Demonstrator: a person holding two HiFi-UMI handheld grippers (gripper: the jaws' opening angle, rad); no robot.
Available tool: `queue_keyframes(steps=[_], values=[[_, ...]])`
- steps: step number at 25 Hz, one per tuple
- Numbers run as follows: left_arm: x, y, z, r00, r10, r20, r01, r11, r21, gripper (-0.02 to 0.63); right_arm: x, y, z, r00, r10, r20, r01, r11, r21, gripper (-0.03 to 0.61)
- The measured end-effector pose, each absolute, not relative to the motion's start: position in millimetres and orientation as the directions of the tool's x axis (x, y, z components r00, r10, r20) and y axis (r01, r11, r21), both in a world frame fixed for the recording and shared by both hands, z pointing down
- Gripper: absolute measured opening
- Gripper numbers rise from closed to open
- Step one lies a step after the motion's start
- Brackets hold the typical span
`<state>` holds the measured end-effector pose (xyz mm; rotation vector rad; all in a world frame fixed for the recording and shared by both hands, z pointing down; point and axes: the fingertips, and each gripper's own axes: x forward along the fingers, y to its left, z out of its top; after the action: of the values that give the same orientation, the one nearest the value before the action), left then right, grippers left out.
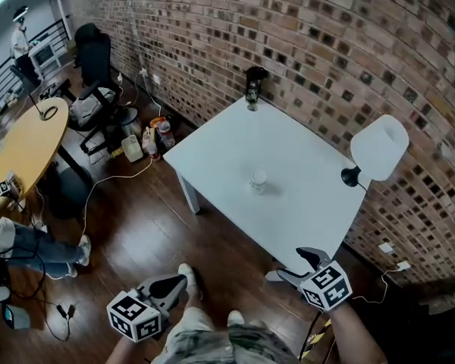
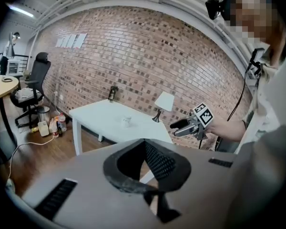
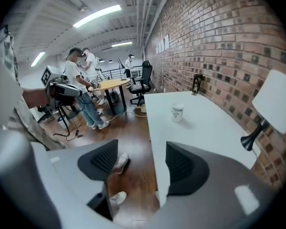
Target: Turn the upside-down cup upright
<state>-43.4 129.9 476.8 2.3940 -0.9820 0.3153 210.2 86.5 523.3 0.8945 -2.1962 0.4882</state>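
A small white cup (image 1: 258,179) stands near the middle of the white table (image 1: 227,150); it also shows as the cup (image 3: 177,112) and, tiny, as the cup (image 2: 127,121). Whether its mouth faces down I cannot tell. My right gripper (image 1: 297,265) hovers off the table's near corner, open, with nothing between its pads (image 3: 181,168). My left gripper (image 1: 173,285) hangs over the wooden floor to the left, well short of the table, its jaws closed together and empty. Both grippers are far from the cup.
A white-shaded desk lamp (image 1: 378,149) stands on the table's right edge and a dark bottle (image 1: 252,86) on its far corner by the brick wall. Bottles and cables (image 1: 144,144), an office chair (image 1: 98,74), a round wooden table (image 1: 26,146) and people lie to the left.
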Motion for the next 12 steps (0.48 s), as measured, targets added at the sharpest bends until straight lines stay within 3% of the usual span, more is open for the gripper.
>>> queue_keyframes(steps=[6, 12], values=[[-33, 205, 461, 0.681, -0.569, 0.46, -0.728, -0.595, 0.342, 0.007, 211, 172, 493, -0.604, -0.471, 0.644, -0.709, 0.686, -0.164, 0.314], [-25, 244, 434, 0.725, -0.531, 0.439, -0.677, -0.666, 0.314, 0.007, 200, 236, 466, -0.624, -0.524, 0.58, -0.732, 0.653, -0.197, 0.313]])
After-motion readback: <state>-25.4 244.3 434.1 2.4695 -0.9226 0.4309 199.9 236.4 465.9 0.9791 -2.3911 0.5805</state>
